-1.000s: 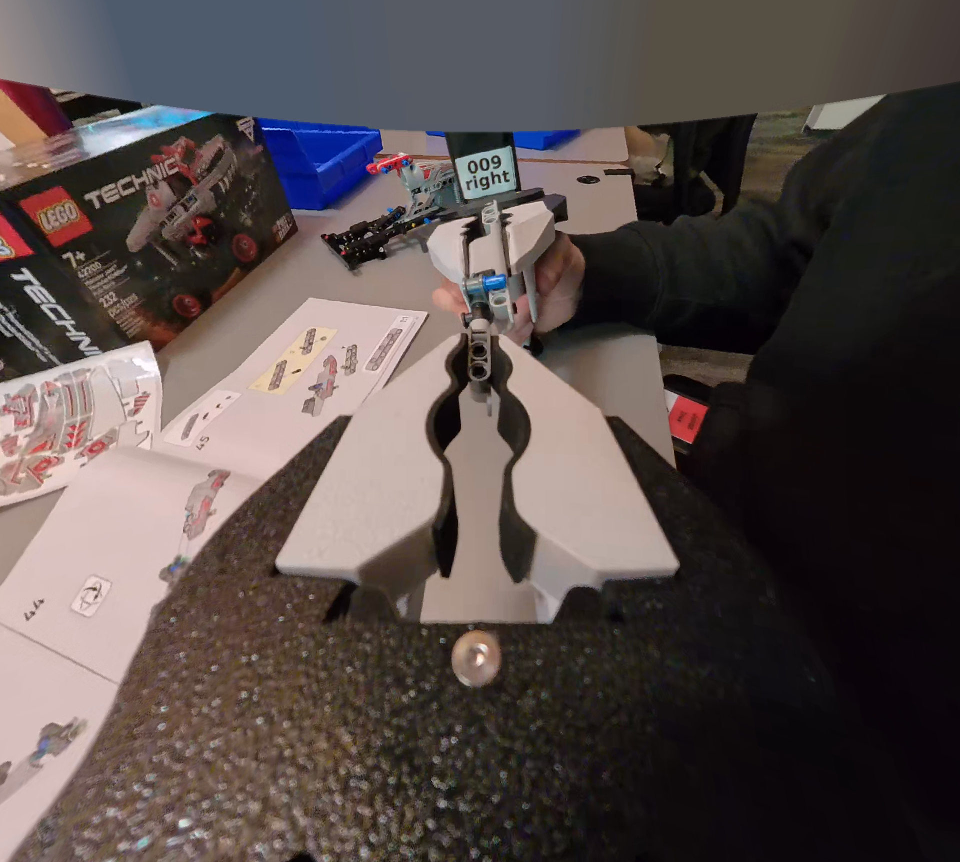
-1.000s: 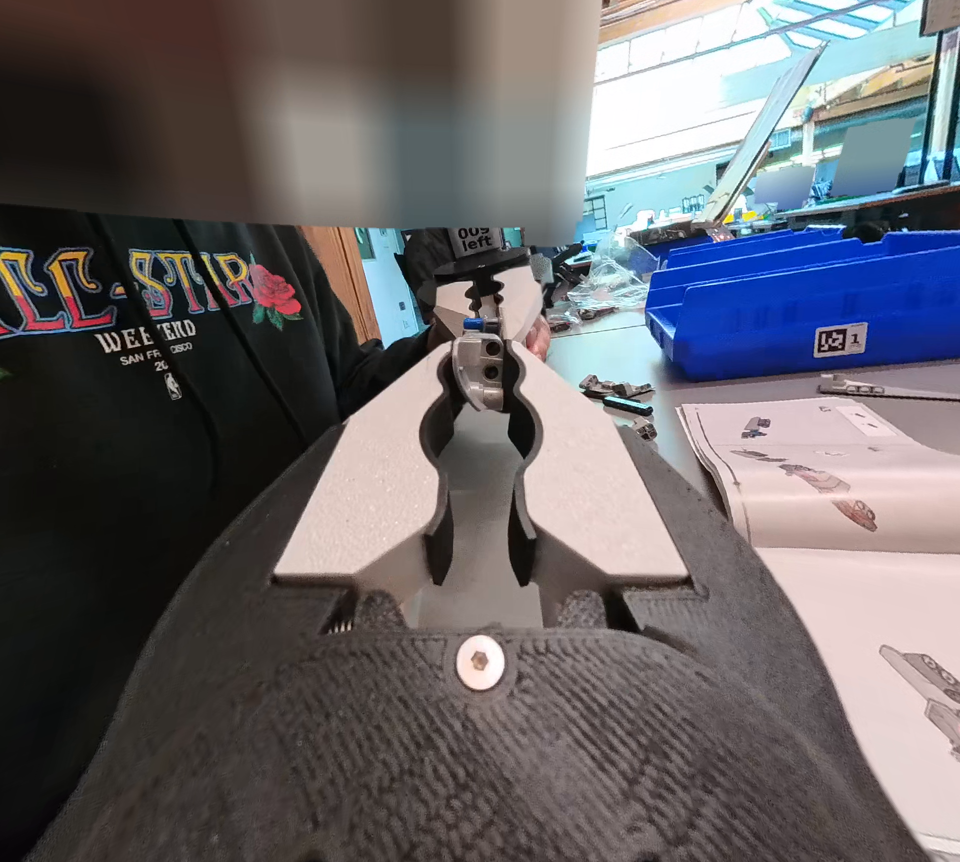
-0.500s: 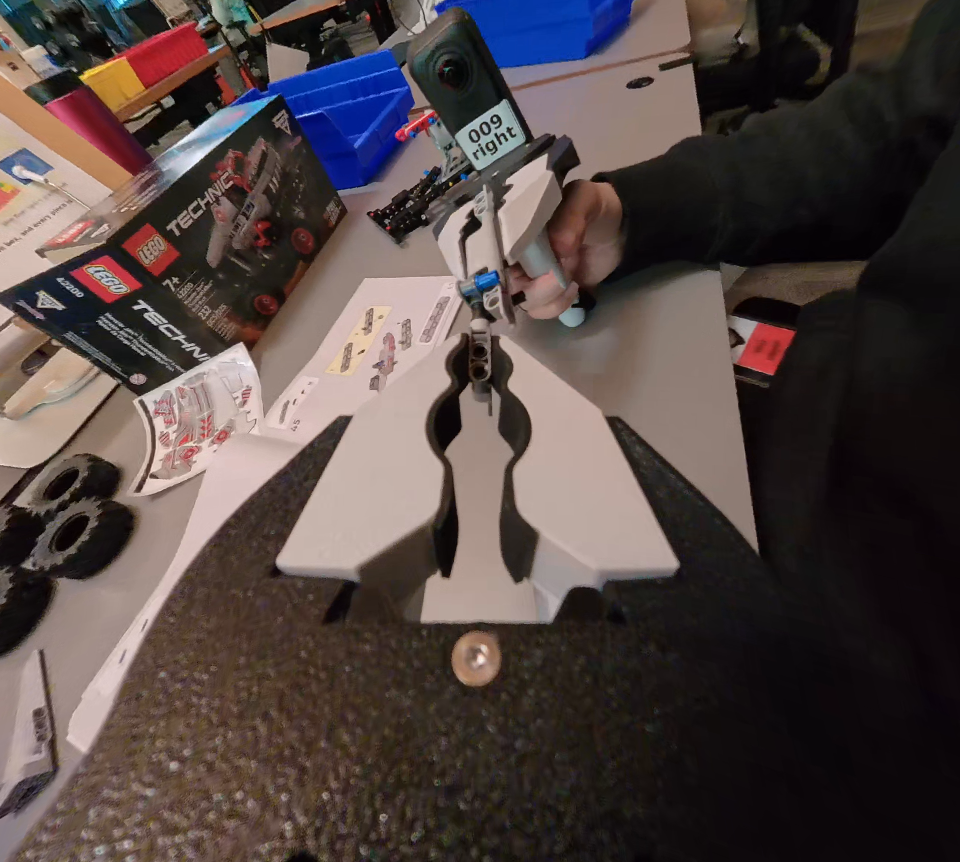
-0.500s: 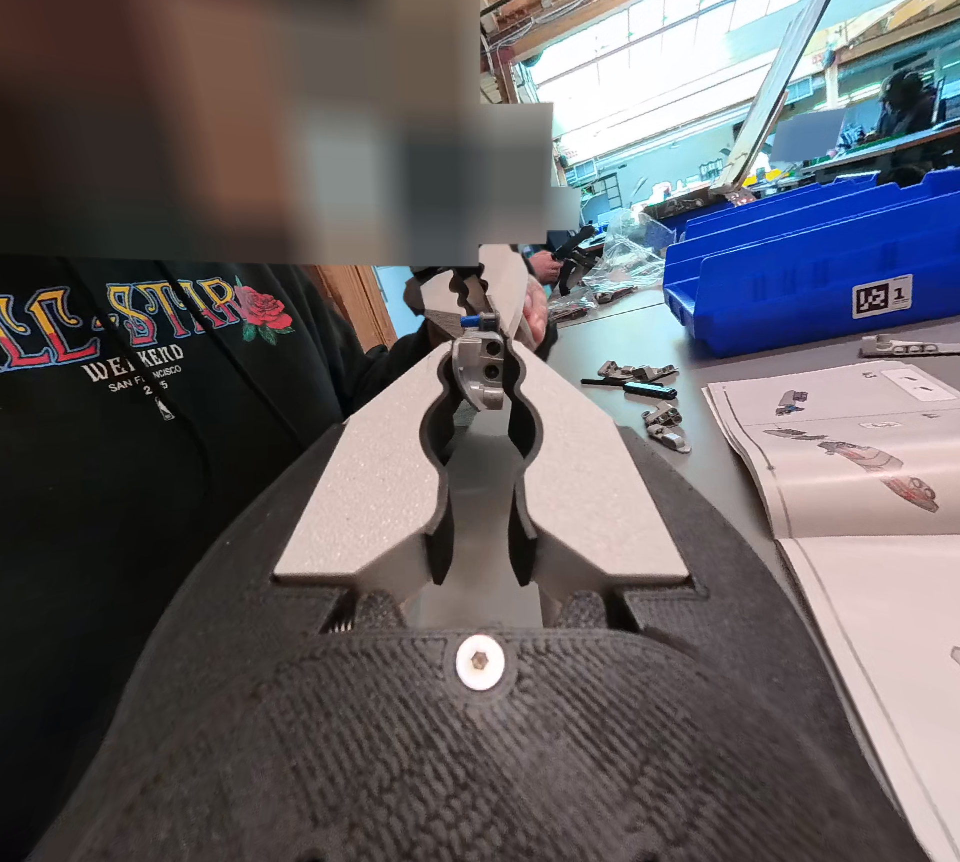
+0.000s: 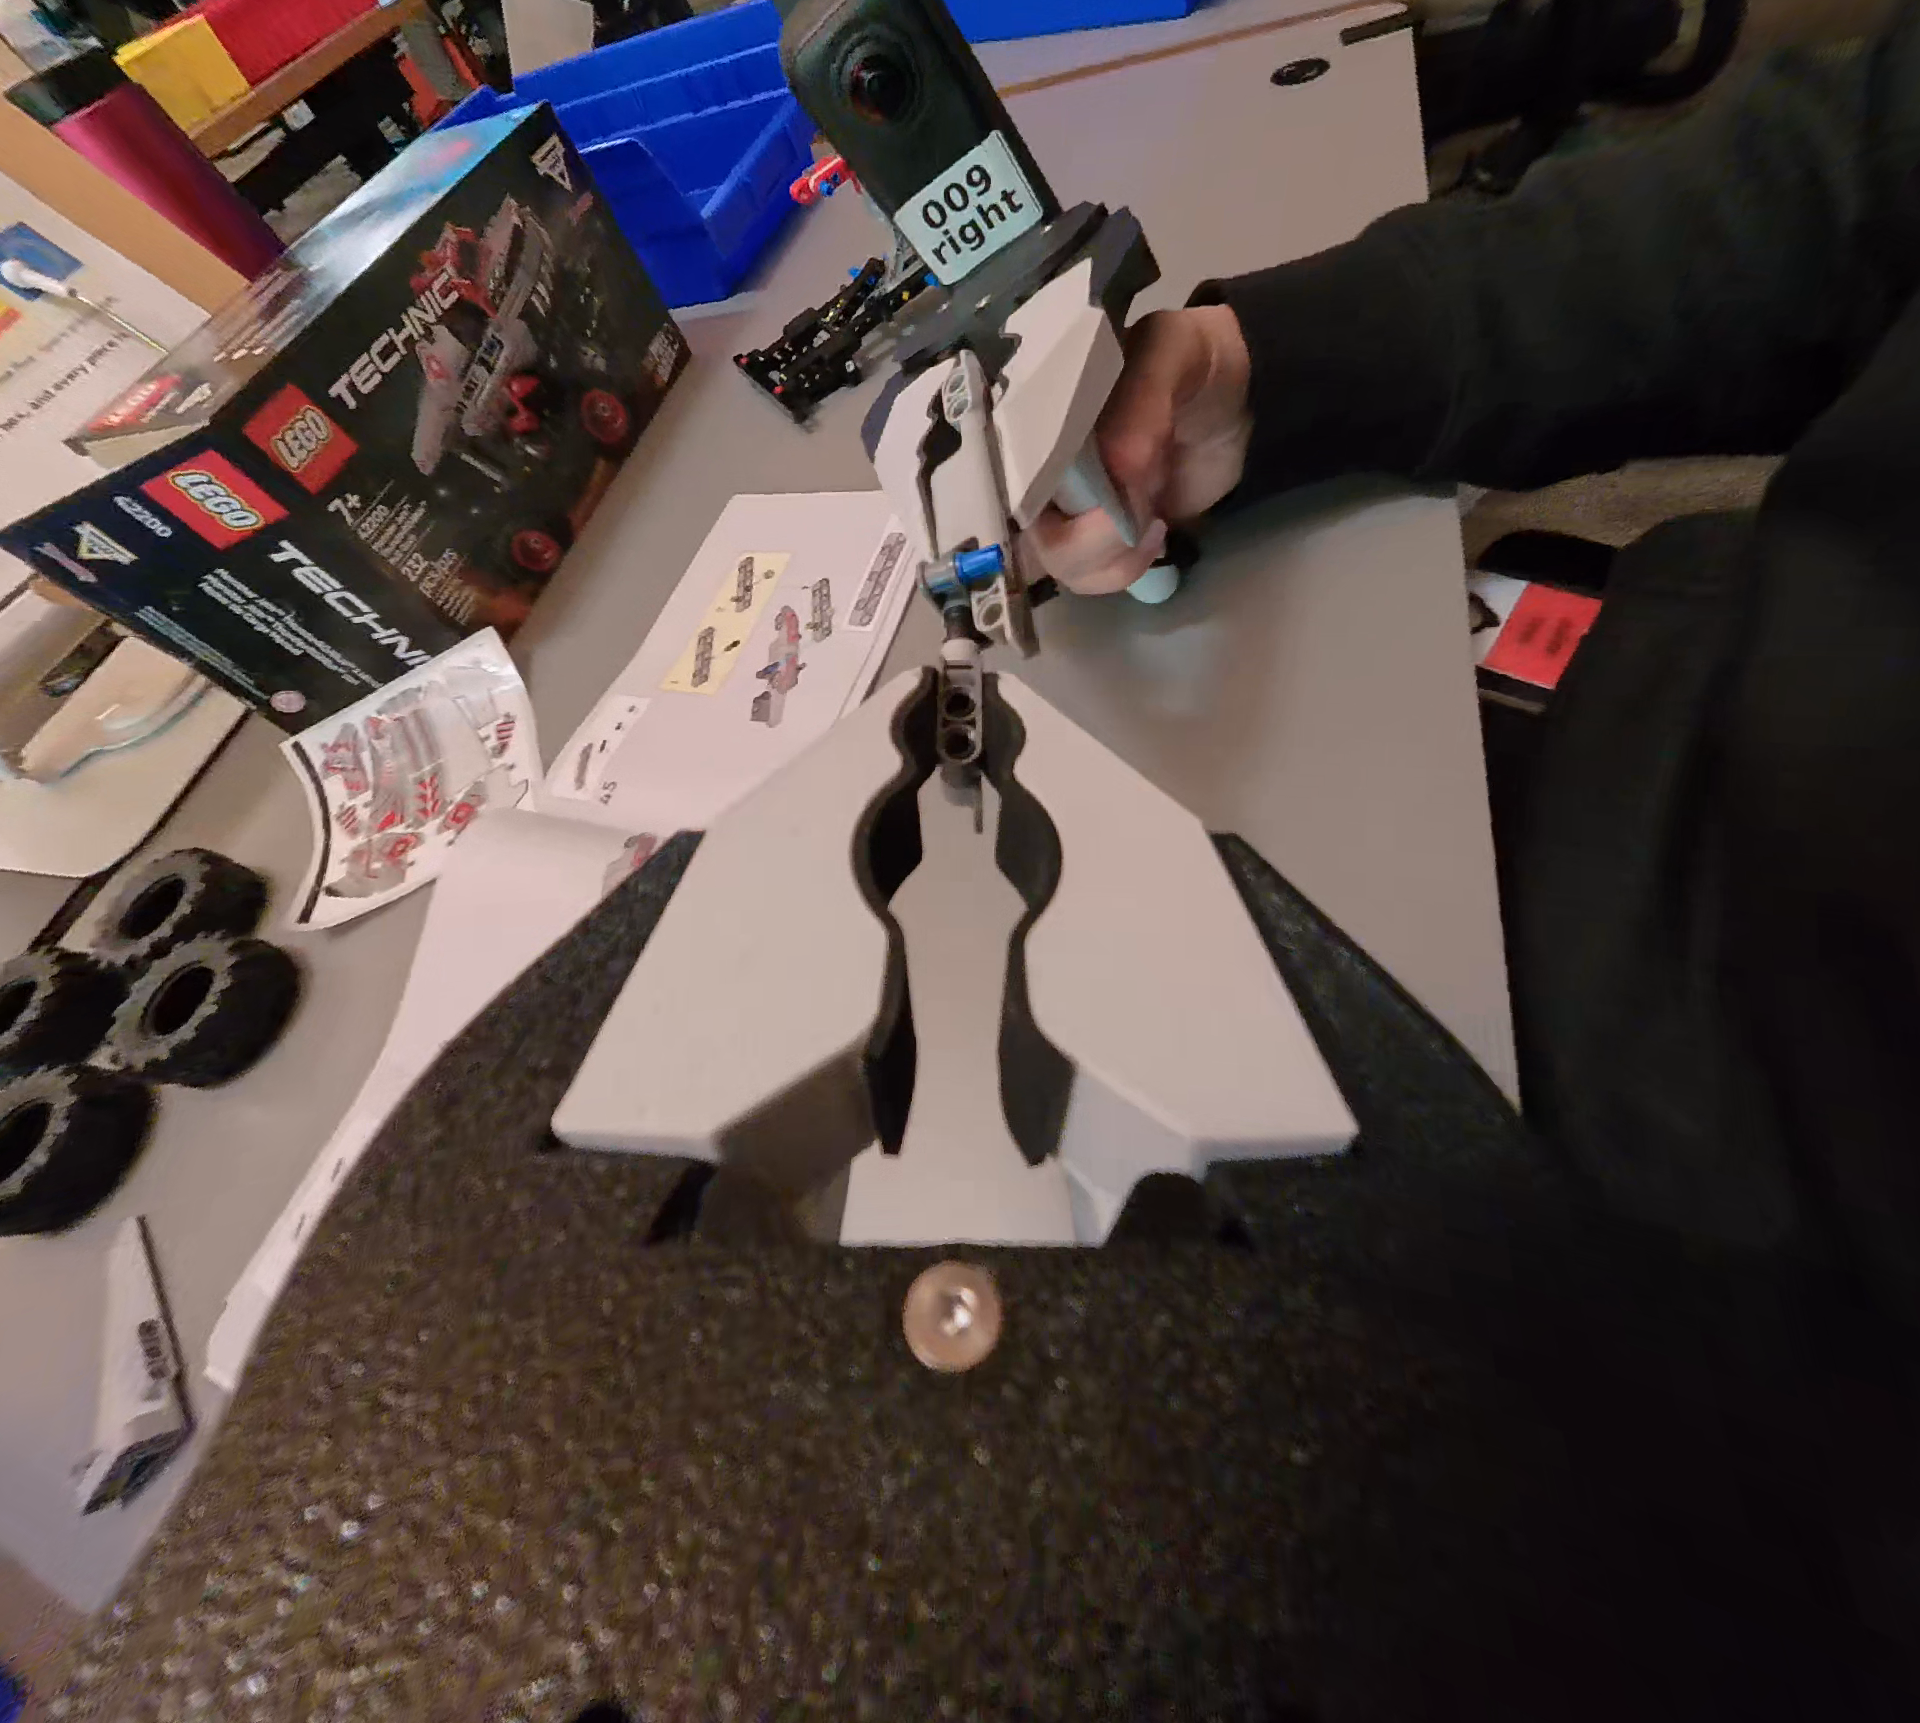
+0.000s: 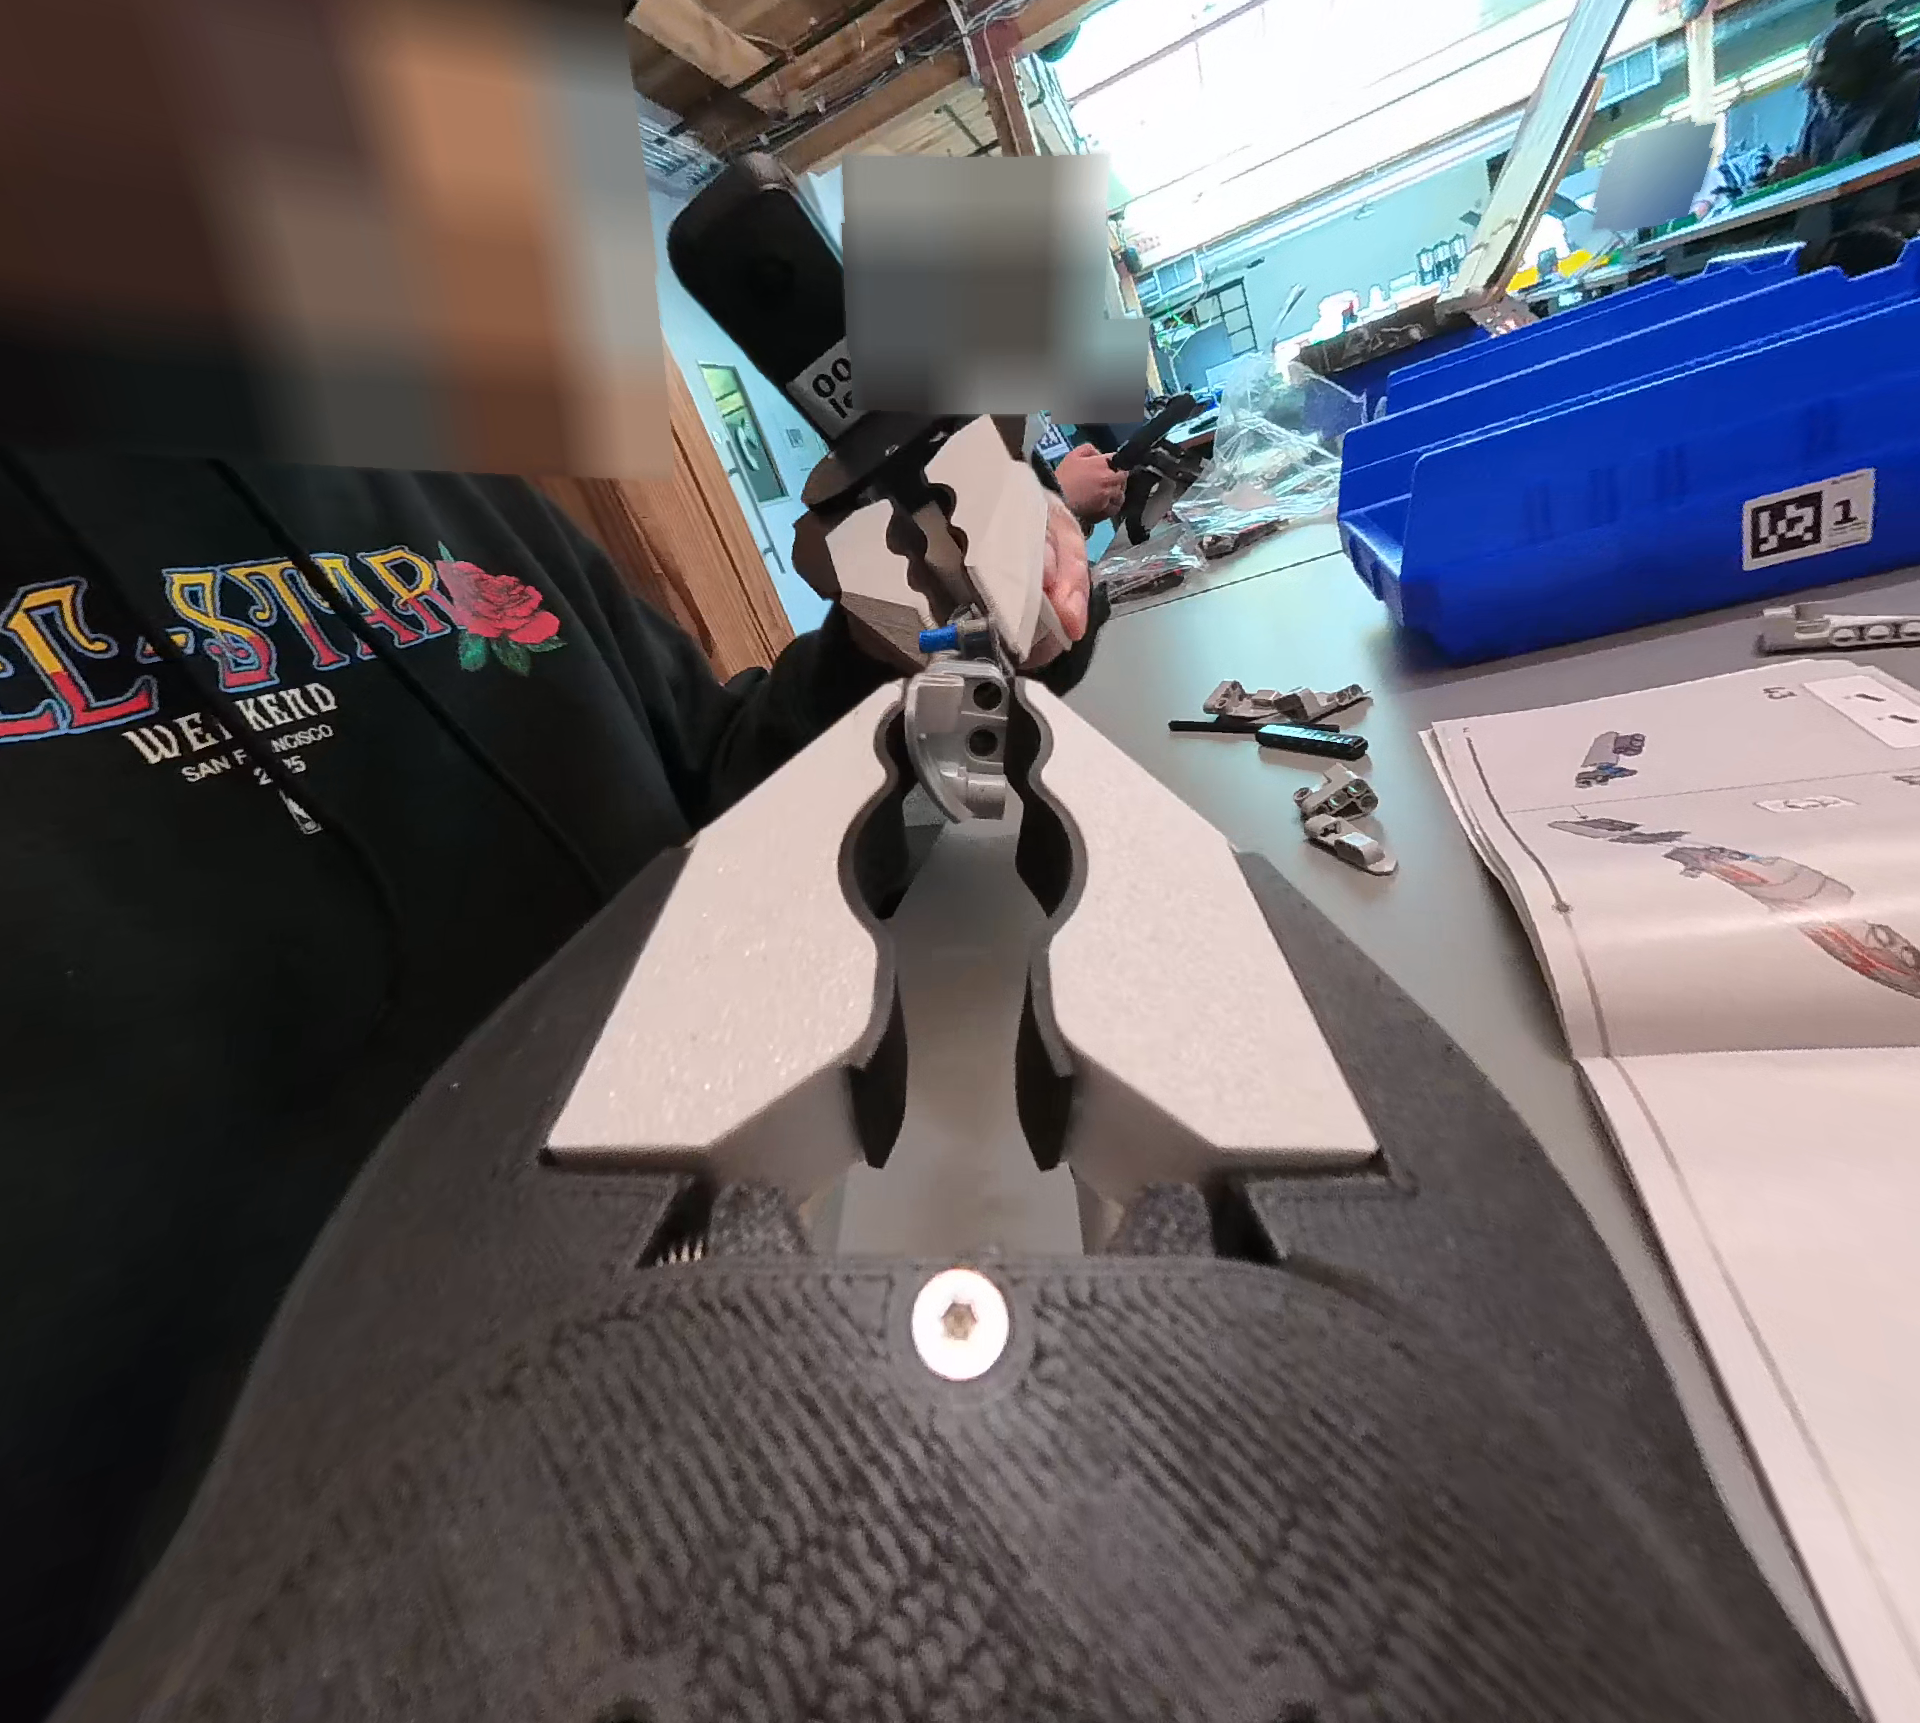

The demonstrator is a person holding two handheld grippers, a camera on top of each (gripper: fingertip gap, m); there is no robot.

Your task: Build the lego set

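Two pieces between closed fingers.

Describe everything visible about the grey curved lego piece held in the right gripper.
The grey curved lego piece looks like smooth light grey plastic, with a rounded outer edge and two round pin holes along one side. It is clamped between the tips of the right gripper, held up above the table. A blue pin sits at its far end, where it meets the left gripper.

Small grey lego piece, blue pin atop
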